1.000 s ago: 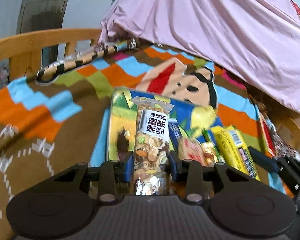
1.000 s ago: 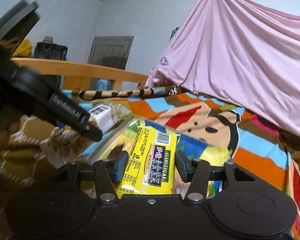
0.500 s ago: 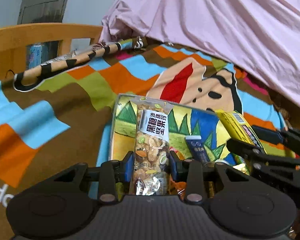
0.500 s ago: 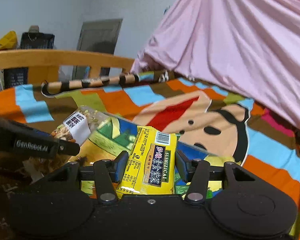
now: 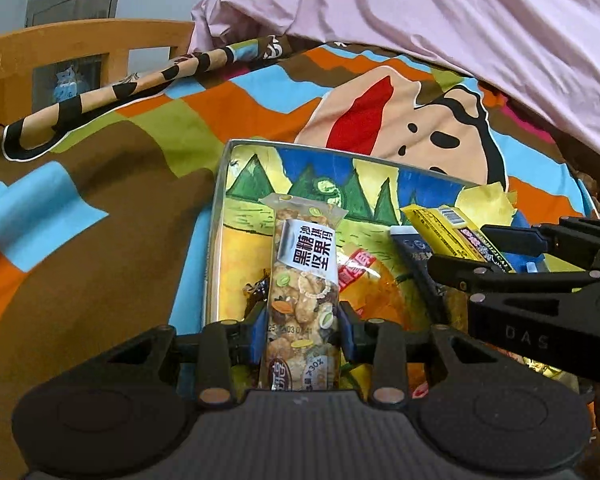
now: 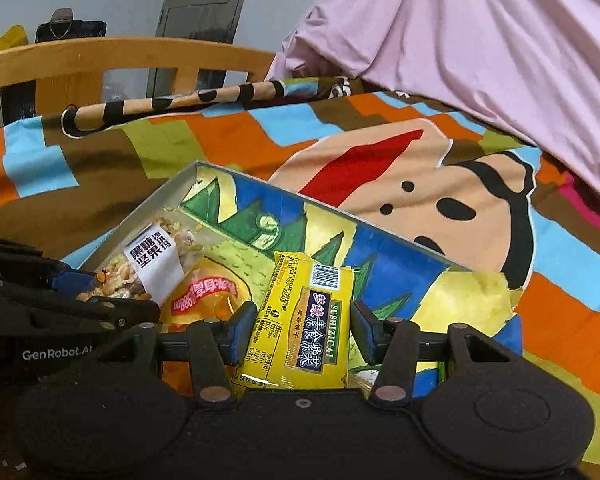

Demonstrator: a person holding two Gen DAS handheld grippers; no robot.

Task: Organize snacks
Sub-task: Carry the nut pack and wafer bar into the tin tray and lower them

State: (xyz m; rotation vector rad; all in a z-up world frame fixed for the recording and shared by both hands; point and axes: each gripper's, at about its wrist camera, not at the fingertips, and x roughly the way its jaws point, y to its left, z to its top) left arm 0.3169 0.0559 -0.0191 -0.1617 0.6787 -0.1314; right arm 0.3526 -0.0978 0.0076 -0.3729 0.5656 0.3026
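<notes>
My left gripper (image 5: 302,326) is shut on a clear nut-bar packet (image 5: 304,276) with a white label, held low over the left part of an open box (image 5: 219,220) with a cartoon-printed inside. My right gripper (image 6: 304,328) is shut on a yellow snack packet (image 6: 306,320), above the same box (image 6: 152,205). In the box lie an orange-red packet (image 6: 204,296) and a dark blue bar (image 5: 416,258). Each view shows the other gripper: the right one (image 5: 512,252) with the yellow packet (image 5: 454,234), the left one (image 6: 66,284) with the nut-bar packet (image 6: 152,260).
The box sits on a colourful cartoon blanket (image 5: 100,184) on a bed. A wooden bed rail (image 6: 112,60) runs along the far left. A pink sheet (image 5: 440,20) hangs over the far right. The blanket's striped rolled edge (image 6: 172,104) lies beyond the box.
Both grippers have moved forward and down over the box with their packets still held. They now sit side by side, and the box fills more of each view.
</notes>
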